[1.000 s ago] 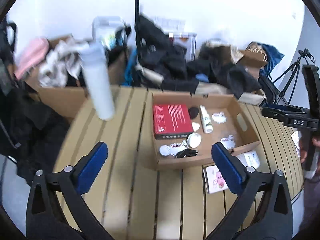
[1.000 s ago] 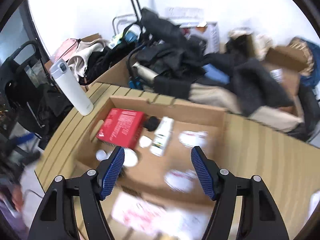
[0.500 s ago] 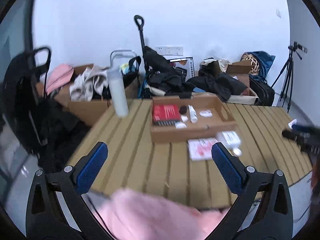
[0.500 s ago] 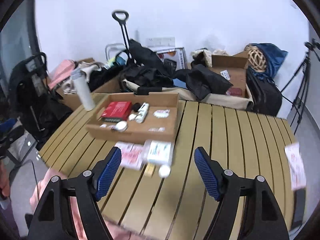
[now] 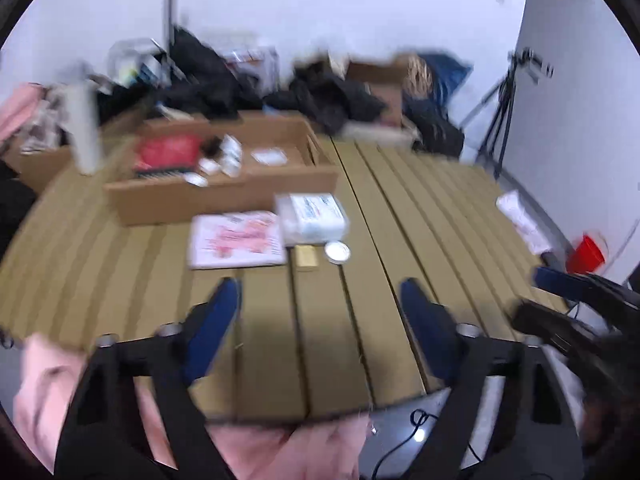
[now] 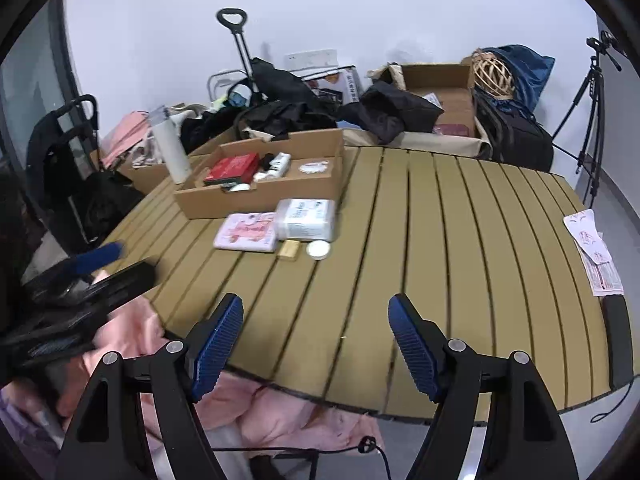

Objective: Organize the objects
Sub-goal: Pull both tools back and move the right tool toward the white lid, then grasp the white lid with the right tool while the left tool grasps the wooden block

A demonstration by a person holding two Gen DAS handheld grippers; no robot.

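Right wrist view: right gripper (image 6: 316,342) spread wide, nothing between the blue pads, hanging over the near edge of the slatted table (image 6: 460,240). Ahead and slightly left of the pads, well apart from them: small gold block (image 6: 289,249) and round white tin (image 6: 319,249) side by side, just apart. Just beyond those, pink-printed flat pack (image 6: 247,232) with white tissue pack (image 6: 306,219) touching its right edge. Farther ahead and left, open cardboard box (image 6: 260,192) holding a red box (image 6: 232,168), a white bottle (image 6: 279,163) and small white pieces too small to tell. Left of the cardboard box, white flask (image 6: 172,152) standing upright. Far right, at the table edge, printed paper sheet (image 6: 594,252). Low on the left, left gripper (image 6: 86,270) seen from the side, blurred. Below the table edge, pink fabric (image 6: 276,412).

Left wrist view, blurred by motion: left gripper (image 5: 320,312) also spread wide and holding nothing, above the near part of the table. Straight ahead of the pads, same gold block (image 5: 306,257) and tin (image 5: 337,251); beyond them flat pack (image 5: 236,238) and tissue pack (image 5: 312,218); cardboard box (image 5: 220,196) farther ahead to the left. At far right, right gripper (image 5: 576,292) in side view, too blurred to judge there.
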